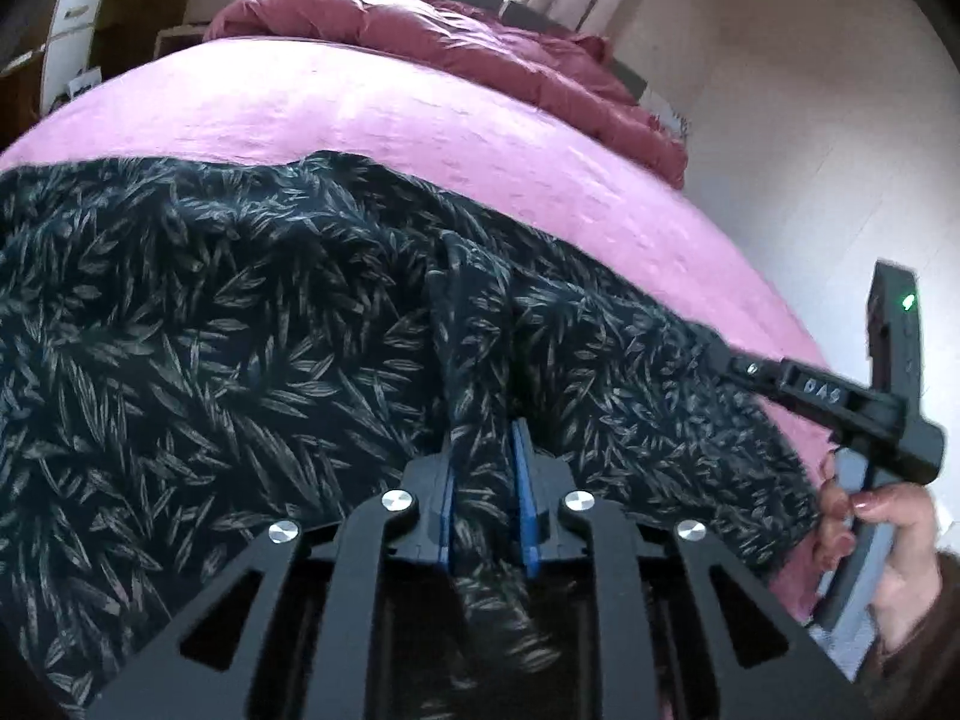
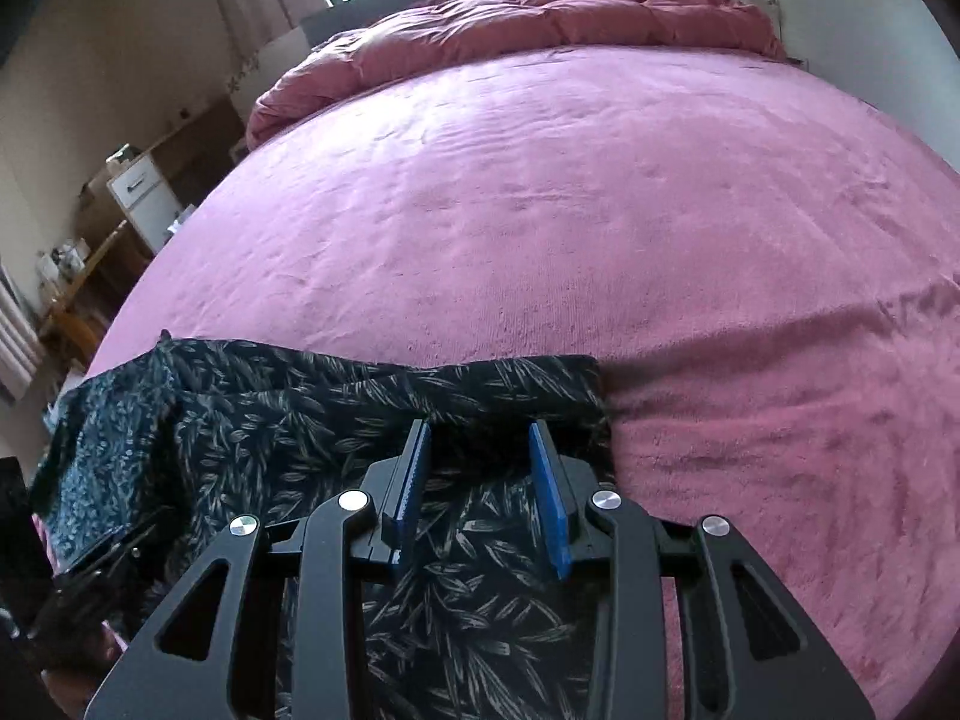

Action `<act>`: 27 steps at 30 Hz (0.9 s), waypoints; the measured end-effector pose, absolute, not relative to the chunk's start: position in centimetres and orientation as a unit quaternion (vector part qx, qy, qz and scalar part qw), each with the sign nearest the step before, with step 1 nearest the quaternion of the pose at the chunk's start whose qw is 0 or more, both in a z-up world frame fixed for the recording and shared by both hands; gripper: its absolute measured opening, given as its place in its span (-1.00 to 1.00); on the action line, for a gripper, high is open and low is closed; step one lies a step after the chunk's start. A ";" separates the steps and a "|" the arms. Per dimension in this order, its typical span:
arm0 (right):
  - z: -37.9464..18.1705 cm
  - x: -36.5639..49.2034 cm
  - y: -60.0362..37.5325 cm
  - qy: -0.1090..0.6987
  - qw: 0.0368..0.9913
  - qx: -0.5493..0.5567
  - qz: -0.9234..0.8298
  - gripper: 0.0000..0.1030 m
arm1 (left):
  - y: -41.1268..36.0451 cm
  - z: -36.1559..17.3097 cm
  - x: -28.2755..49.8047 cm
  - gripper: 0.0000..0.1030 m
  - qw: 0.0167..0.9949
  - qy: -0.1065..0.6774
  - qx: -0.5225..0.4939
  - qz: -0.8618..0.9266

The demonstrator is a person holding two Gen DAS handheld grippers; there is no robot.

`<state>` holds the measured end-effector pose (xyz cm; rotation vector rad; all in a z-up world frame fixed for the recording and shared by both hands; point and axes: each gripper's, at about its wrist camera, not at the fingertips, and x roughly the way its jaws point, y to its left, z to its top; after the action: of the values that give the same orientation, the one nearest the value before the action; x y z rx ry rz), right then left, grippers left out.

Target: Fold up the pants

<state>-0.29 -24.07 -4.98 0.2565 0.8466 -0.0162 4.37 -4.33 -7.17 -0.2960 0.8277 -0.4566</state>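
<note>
While the pants (image 1: 240, 324) lie spread across the near edge of the bed (image 1: 372, 114), the fold looks barely begun. They are dark, with a pale leaf print, and rest on the pink bedcover, well apart from the bunched red duvet (image 1: 456, 36) at the far end.

From the left wrist view, the left tool (image 1: 485, 480) has its two blue pads drawn close on a raised ridge of the cloth, so it is pinching the pants. A fold of fabric stands up between the pads and runs away from them.

From the right wrist view, the right tool (image 2: 480, 480) stands at the other end of the garment, near what looks like a straight hem or waistband edge (image 2: 540, 372). Its blue pads are apart, with fabric lying between and under them; I see no pad pressing on the cloth, so I read it as spread, not yet gripping.

The person's right hand (image 1: 870, 534) shows in the left wrist view, holding that tool's handle.

My judgement: one end is grasped, the other is lined up for a grasp. Left to do are closing the right tool, lifting, laying one half over the other, and smoothing. The cloth is still rumpled, so no neat fold shows.
</note>
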 end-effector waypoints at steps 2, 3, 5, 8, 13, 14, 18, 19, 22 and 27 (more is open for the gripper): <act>-4.5 -1.0 -24.5 0.397 0.905 0.154 -0.003 -0.36 | -3.8 -7.3 4.0 -0.53 0.878 0.398 -0.148 -0.223; -4.2 -1.6 -24.9 0.388 0.906 0.166 -0.001 -0.36 | -3.6 -7.2 3.4 -0.46 0.880 0.393 -0.147 -0.222; -3.4 -3.4 -25.5 0.366 0.911 0.189 0.008 -0.36 | -2.8 -6.9 1.9 0.06 0.890 0.373 -0.140 -0.220; -3.0 -6.2 -26.4 0.341 0.914 0.219 0.009 -0.36 | -1.9 -6.3 -0.7 0.23 0.907 0.334 -0.119 -0.226; -4.7 -7.6 -26.3 0.374 0.896 0.239 -0.009 -0.36 | -2.7 -7.4 -1.4 0.24 0.908 0.363 -0.062 -0.197; -5.2 -6.8 -26.5 0.394 0.890 0.227 -0.037 -0.36 | -2.8 -7.3 -1.5 0.24 0.908 0.367 -0.055 -0.193; -6.1 -5.5 -27.9 0.402 0.875 0.261 -0.064 -0.42 | -3.3 -6.5 -1.9 0.24 0.913 0.364 -0.030 -0.182; -5.4 -6.0 -28.2 0.383 0.884 0.258 -0.074 -0.42 | -2.9 -6.0 -2.3 0.26 0.915 0.358 -0.044 -0.182; -3.8 -6.8 -28.5 0.336 0.901 0.266 -0.066 -0.42 | -2.0 -4.5 -2.5 0.35 0.920 0.335 -0.080 -0.188; -1.9 -3.5 -25.7 0.332 0.922 0.196 -0.007 -0.42 | -4.3 -3.5 0.2 0.34 0.924 0.336 -0.027 -0.177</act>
<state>-3.47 -25.72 -1.86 0.4033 0.6826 -0.0146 0.15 -4.28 -3.52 -0.0562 0.6902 -0.3640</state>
